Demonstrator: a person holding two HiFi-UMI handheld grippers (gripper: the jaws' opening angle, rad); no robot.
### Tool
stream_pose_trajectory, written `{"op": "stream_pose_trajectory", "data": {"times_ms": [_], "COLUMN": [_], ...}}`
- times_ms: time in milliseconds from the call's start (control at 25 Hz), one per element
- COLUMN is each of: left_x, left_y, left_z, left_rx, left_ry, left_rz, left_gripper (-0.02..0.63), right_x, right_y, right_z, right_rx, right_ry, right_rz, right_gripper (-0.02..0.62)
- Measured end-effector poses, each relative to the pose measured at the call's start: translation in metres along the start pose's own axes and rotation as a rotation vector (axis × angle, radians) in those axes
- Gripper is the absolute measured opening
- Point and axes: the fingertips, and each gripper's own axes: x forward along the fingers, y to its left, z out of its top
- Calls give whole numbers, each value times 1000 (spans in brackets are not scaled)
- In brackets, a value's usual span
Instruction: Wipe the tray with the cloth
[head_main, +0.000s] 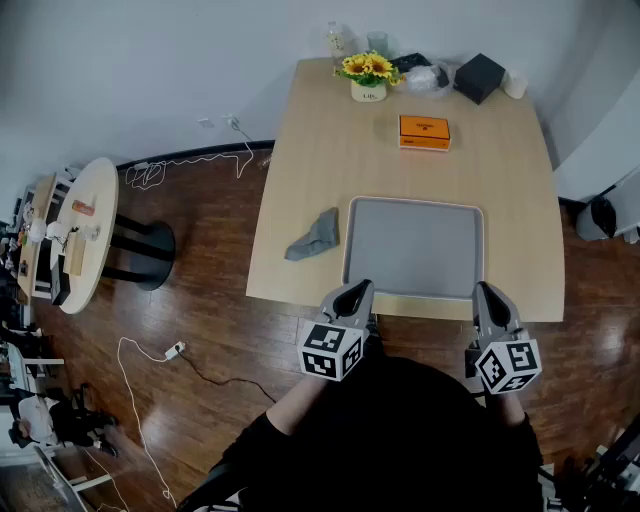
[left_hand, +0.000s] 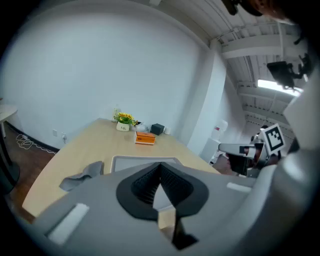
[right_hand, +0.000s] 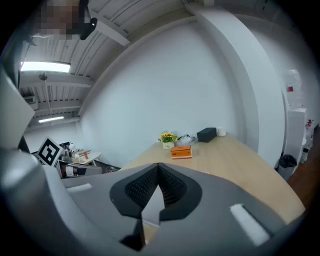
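Note:
A grey tray (head_main: 415, 246) lies flat on the wooden table (head_main: 330, 150), near its front edge. A crumpled grey cloth (head_main: 314, 236) rests on the table just left of the tray. My left gripper (head_main: 355, 291) is shut and empty, held at the table's front edge before the tray's left corner. Before the right corner my right gripper (head_main: 490, 295) is also shut with nothing in it. In the left gripper view the cloth (left_hand: 82, 175) lies to the left and the tray (left_hand: 145, 161) ahead of the left gripper (left_hand: 160, 165). The right gripper (right_hand: 159, 167) hides the tray in its own view.
At the table's far end stand an orange box (head_main: 424, 131), a pot of sunflowers (head_main: 368, 76), a black box (head_main: 479, 77), a white cup (head_main: 516, 84) and some glasses. A round side table (head_main: 85, 230) stands on the floor at the left, with cables (head_main: 190, 360) lying about.

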Motion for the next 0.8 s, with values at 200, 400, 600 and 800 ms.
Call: {"op": "stream_pose_trajectory", "data": {"times_ms": [200,400,600,800], "left_x": [60,84,93,109], "left_y": [89,203,275,286], "left_z": [5,-32,-63,-80], "left_rx": [47,-15,-216,-253], "left_ry": [77,234,361,447], "left_rz": [49,299,515,555], "left_gripper": [3,45,221,245], "right_x": [69,110,133,142], "right_y": [-24,-110,-180,-176], "right_z": [9,-52,-145,-178], "right_rx": [17,3,69,145], "right_ry": [103,336,567,620], "right_rz": [-18,-137,-216,-146], "right_gripper": [0,68,195,153]}}
